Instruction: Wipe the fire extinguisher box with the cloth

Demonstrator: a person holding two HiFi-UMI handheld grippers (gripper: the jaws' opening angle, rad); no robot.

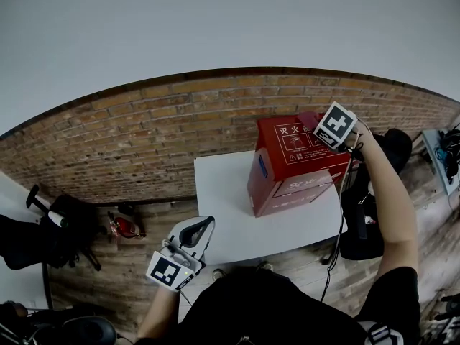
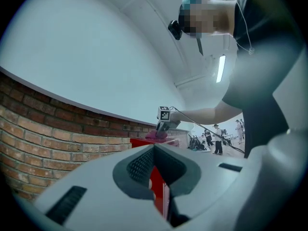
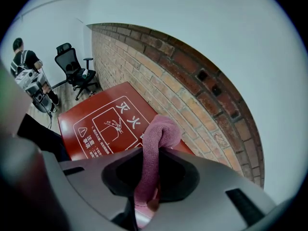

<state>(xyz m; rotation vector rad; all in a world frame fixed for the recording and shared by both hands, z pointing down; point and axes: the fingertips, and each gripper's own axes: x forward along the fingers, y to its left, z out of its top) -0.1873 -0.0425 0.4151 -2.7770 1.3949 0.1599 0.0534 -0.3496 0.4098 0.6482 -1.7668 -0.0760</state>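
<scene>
The red fire extinguisher box (image 1: pixel 291 165) with white print stands on the right part of a white table (image 1: pixel 223 192). My right gripper (image 1: pixel 321 129) is at the box's top far edge, shut on a pink cloth (image 1: pixel 308 120). In the right gripper view the cloth (image 3: pixel 159 137) bulges out between the jaws, over the box's printed top (image 3: pixel 98 124). My left gripper (image 1: pixel 199 232) hangs by the table's front left edge, shut and holding nothing. The left gripper view looks past its jaws to the red box (image 2: pixel 157 186) and the pink cloth (image 2: pixel 156 134) on top.
A brick wall (image 1: pixel 144 135) runs behind the table. A black bag (image 1: pixel 394 146) sits right of the box, with cables hanging by it. Dark bags (image 1: pixel 65 228) and a red item (image 1: pixel 126 227) lie on the floor at left. An office chair (image 3: pixel 72 64) and a person (image 3: pixel 24 61) are farther off.
</scene>
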